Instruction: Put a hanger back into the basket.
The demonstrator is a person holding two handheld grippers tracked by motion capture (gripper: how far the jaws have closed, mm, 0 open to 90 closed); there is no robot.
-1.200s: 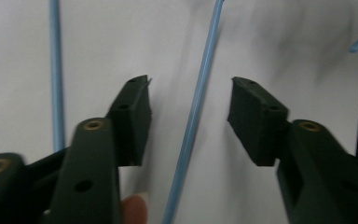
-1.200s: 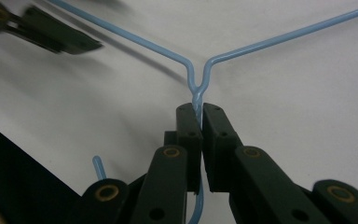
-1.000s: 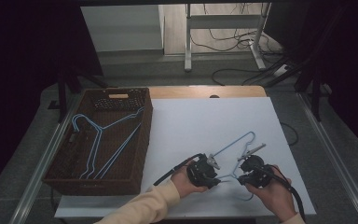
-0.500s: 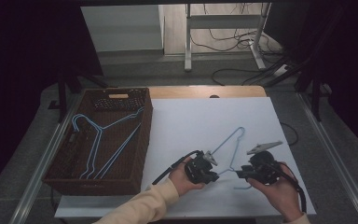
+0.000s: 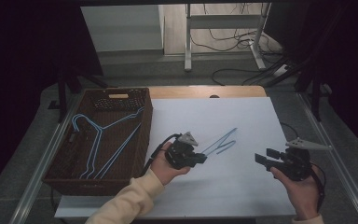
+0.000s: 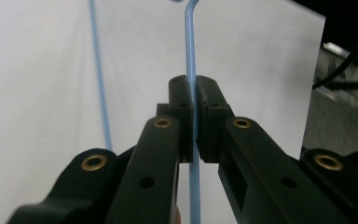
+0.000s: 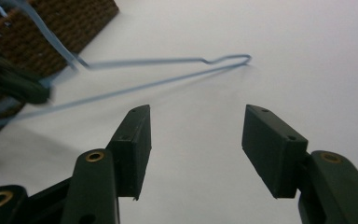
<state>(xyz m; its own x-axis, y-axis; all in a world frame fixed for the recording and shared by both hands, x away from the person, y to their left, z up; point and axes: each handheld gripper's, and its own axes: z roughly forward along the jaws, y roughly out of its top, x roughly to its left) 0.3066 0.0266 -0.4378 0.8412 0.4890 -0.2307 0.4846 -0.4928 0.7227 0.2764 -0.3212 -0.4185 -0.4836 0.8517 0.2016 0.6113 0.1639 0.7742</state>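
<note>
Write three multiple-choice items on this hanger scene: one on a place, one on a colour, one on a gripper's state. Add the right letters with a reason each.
1. Where does the wicker basket stand?
A. at the left of the white table sheet
B. at its right
C. on the floor

2. What colour is the wire hanger in the left gripper?
A. red
B. light blue
C. black

3. How is the right gripper?
A. shut on the hanger
B. shut on nothing
C. open, nothing between its jaws

Answers:
1 A, the high view shows it beside the sheet's left edge.
2 B, the clamped wire is light blue.
3 C, its jaws have just been opening and stand apart over bare sheet.
</note>
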